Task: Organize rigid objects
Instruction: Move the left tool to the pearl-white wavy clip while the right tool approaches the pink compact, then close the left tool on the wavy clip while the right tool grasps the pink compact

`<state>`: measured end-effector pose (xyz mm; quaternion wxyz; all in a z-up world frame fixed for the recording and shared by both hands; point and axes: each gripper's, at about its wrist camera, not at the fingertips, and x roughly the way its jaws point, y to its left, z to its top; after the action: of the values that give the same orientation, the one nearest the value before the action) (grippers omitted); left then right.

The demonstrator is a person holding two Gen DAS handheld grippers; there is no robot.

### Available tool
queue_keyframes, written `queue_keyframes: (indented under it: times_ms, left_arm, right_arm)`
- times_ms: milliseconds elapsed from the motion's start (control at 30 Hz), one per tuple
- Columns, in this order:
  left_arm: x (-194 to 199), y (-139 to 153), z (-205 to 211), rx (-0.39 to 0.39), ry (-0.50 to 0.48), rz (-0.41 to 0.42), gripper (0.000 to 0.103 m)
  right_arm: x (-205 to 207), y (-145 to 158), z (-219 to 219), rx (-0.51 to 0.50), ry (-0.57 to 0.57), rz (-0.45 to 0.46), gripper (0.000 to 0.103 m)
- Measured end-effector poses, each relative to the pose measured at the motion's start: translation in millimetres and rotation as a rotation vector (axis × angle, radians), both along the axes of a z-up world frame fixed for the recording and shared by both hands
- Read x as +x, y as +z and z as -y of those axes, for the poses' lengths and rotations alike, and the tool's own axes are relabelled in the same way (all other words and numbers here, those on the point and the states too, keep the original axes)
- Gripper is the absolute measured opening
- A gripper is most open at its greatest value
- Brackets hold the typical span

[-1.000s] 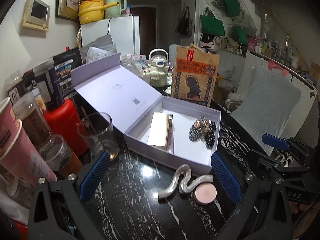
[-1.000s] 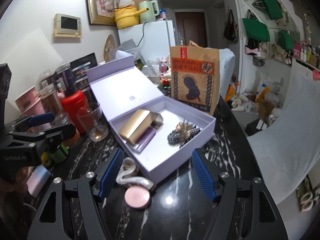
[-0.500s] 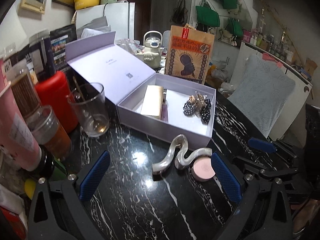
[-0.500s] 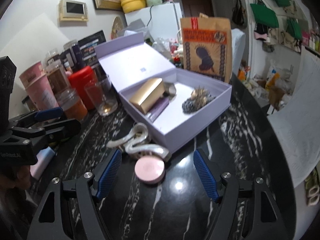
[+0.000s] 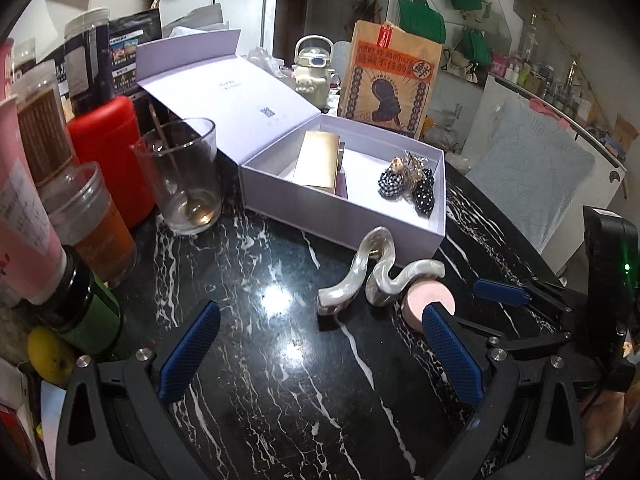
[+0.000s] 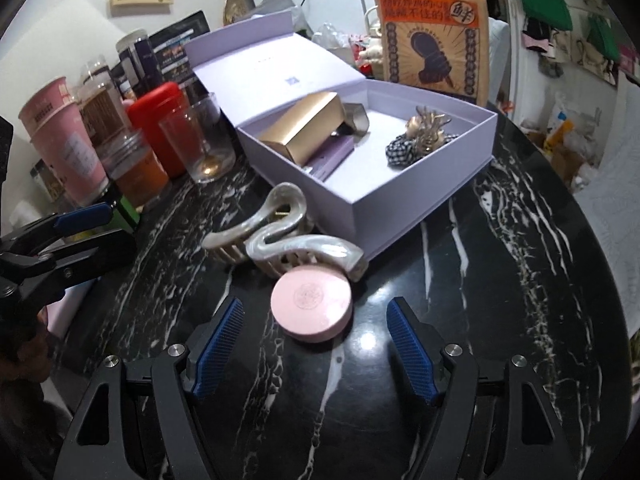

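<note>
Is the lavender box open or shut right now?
Open: the lavender box has its lid folded back, exposing the gold case inside.

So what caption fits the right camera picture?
Open right gripper lines up on pink compact beside pearly hair claw.

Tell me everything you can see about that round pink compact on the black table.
The pink compact is a flat round case, matte and plastic-looking, with a faint embossed emblem at the lid's center. It is closed and lies flat on the black marble table, just in front of the lavender box. The pearly wavy hair claw sits right against its far edge, seemingly touching. The right tool is open, its blue pads flanking the compact without contact.
</note>
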<state>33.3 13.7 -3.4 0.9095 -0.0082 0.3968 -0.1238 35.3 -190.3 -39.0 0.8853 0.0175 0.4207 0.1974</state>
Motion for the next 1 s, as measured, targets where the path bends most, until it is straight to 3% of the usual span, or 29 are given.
queue_keyframes:
  times_ms: [400, 633, 1000]
  left_arm:
    - [10.3, -21.2, 0.7, -0.019, -0.017, -0.048, 0.103]
    - [23.2, -25.3, 7.3, -0.043, -0.029, -0.061, 0.103]
    - [34.2, -27.3, 33.4, -0.044, -0.115, -0.055, 0.103]
  right_arm:
    - [15.0, -20.0, -11.0, -0.052, 0.009, -0.024, 0.074]
    - [18.0, -20.9, -3.0, 0.013, 0.029, -0.048, 0.051]
    - [7.1, -16.9, 20.7, -0.033, 0.005, -0.045, 0.051]
